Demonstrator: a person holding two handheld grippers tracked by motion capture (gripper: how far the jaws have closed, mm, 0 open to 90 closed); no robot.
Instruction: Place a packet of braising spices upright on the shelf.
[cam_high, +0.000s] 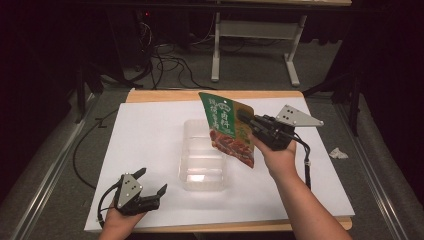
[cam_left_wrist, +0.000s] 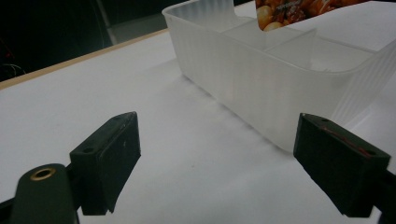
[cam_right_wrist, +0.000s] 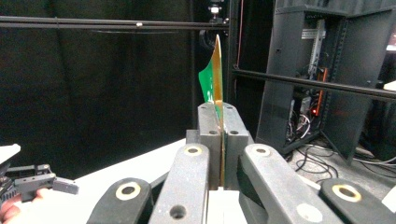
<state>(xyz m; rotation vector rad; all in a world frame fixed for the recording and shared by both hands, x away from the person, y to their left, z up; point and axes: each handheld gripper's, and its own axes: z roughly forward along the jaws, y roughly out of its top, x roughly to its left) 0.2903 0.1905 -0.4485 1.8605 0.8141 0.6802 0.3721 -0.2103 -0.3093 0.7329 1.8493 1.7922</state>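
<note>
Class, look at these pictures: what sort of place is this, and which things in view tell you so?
Probably a lab set up for recording: black curtain walls, loose cables on the grey floor, and a white-covered wooden table with a clear plastic tray.

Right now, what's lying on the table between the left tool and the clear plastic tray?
Nothing: in the left gripper view, only bare white table cover lies between the open left tool and the tray.
</note>
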